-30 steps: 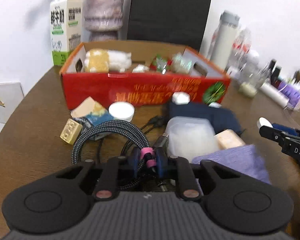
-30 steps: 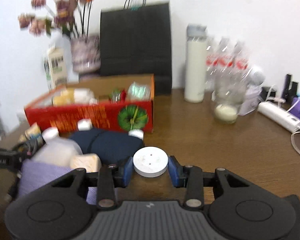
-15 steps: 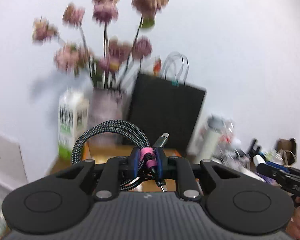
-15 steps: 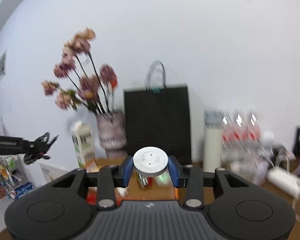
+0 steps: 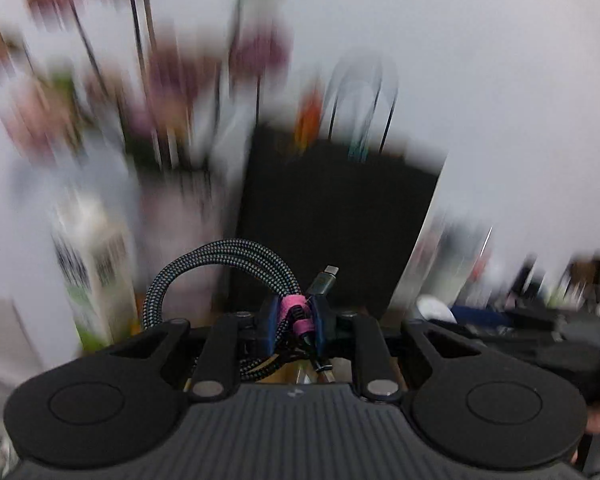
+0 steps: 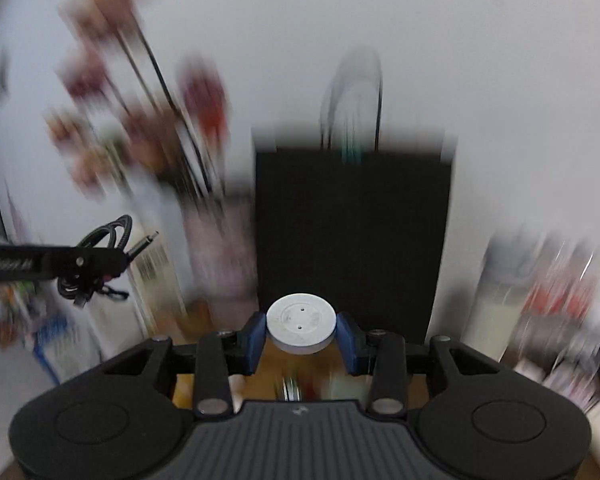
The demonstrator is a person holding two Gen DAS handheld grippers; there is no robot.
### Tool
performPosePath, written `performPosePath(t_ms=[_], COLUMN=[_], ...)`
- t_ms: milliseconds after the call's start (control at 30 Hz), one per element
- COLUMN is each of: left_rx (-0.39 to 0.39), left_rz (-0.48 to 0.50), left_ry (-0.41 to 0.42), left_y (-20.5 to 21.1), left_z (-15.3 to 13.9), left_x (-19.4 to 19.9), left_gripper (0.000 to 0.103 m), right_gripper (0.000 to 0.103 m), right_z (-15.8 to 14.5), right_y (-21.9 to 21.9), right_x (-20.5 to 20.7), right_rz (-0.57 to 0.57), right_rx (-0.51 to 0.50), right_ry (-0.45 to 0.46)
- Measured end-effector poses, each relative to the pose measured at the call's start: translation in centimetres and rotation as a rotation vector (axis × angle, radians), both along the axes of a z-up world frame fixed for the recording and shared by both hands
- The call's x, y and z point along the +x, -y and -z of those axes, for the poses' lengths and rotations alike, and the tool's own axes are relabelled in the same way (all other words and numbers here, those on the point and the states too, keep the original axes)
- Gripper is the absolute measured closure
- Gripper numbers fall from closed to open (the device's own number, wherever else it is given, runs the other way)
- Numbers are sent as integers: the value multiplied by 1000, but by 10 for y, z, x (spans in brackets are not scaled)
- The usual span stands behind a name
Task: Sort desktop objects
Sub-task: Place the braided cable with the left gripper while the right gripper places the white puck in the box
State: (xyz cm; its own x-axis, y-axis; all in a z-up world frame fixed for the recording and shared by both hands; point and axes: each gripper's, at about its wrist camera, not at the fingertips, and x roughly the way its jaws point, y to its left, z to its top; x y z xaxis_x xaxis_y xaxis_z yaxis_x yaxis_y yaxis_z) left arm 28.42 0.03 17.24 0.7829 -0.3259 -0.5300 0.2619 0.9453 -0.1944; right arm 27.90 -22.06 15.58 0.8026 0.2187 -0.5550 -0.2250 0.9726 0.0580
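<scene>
Braided cable (image 5: 220, 264); matt white plastic disc (image 6: 301, 322).

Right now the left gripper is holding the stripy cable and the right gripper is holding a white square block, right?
Not quite. The right gripper holds a white round disc, as the right wrist view shows. The left gripper does hold the stripy cable.

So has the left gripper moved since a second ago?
Yes. The left gripper, shut on the braided cable, has risen from the desk to face the black bag.
</scene>
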Motion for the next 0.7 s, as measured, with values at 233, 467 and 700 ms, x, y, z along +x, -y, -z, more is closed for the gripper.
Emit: performPosePath(t_ms=[233,467,700], left_rx=[112,230,173], left_rz=[25,71,41], left_ry=[-243,-270,-231], left_y=[24,48,29], left_z=[134,158,128], left_x=[60,62,39], left_gripper=[84,77,55], right_gripper=[66,66,57], right_z=[110,135,109], right_y=[-28,-34,-18], right_x=[45,49,29], right_rz=[-11,-8,32], right_rx=[-103,-122,-65], right_ry=[-236,-252,-177])
